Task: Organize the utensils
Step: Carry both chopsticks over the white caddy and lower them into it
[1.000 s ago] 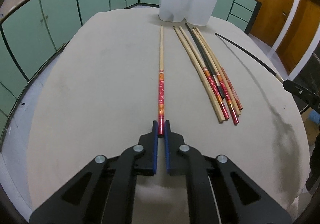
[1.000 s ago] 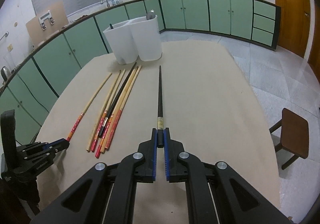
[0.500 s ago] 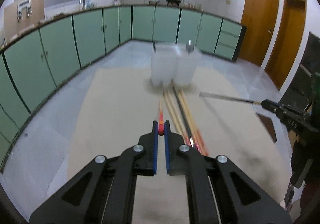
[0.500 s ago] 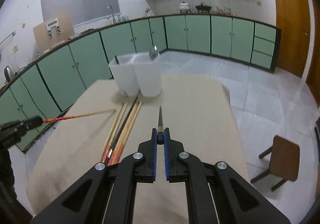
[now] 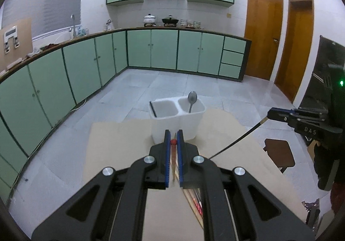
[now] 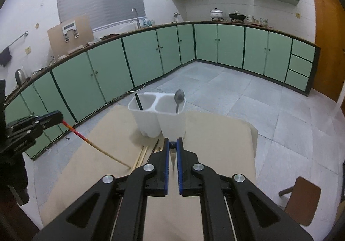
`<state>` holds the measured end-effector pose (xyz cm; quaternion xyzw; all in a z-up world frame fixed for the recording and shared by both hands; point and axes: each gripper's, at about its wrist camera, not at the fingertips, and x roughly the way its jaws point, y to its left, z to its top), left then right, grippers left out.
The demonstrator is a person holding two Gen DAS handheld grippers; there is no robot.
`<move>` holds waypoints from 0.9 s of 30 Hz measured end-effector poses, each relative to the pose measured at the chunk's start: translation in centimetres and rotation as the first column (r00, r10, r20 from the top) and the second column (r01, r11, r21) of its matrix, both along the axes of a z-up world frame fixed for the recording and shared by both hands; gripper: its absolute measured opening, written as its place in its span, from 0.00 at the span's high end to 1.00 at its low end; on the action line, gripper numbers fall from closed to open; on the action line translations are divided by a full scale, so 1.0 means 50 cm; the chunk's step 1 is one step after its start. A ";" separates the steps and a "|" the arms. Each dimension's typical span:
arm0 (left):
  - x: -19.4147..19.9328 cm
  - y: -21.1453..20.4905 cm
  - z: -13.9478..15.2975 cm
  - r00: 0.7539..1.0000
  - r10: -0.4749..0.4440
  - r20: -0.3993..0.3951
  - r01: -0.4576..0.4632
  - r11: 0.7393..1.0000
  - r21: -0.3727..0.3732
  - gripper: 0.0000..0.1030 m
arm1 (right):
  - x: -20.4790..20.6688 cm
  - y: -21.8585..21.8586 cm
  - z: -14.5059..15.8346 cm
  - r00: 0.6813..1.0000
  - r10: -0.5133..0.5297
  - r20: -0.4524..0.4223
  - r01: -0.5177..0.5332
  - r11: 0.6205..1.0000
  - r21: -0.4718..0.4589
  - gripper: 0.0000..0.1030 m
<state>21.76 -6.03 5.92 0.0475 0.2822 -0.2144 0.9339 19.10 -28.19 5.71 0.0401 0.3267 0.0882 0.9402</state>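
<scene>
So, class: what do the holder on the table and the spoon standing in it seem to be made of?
Holder: probably plastic, white, smooth and slightly see-through, with thin moulded walls. Spoon: likely metal, grey, with a dull shine on its bowl.

Dim, cool indoor light, sharp focus throughout.
Strong fisheye bending curves the cabinets (image 5: 151, 51) beyond each gripper; black vignette fills every corner.
</scene>
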 end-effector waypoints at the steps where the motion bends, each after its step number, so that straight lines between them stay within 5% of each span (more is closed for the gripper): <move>1: 0.008 -0.005 0.002 1.000 -0.008 0.000 0.008 1.000 0.000 0.95 | 0.006 0.000 0.007 1.000 0.008 0.001 -0.008 1.000 -0.003 0.94; 9: 0.023 -0.022 0.058 0.998 -0.029 0.064 0.031 0.999 -0.026 0.95 | 0.034 -0.009 0.088 0.997 0.061 0.041 -0.062 0.998 0.019 0.94; 18: 0.022 -0.030 0.193 0.972 -0.029 0.231 0.055 0.993 -0.107 0.95 | 0.055 -0.023 0.233 0.979 0.064 0.192 -0.070 0.997 0.024 0.94; 27: 0.122 -0.091 0.217 0.959 -0.006 0.282 0.044 0.991 -0.128 0.95 | 0.179 0.010 0.204 0.987 0.055 0.154 -0.056 0.998 0.002 0.94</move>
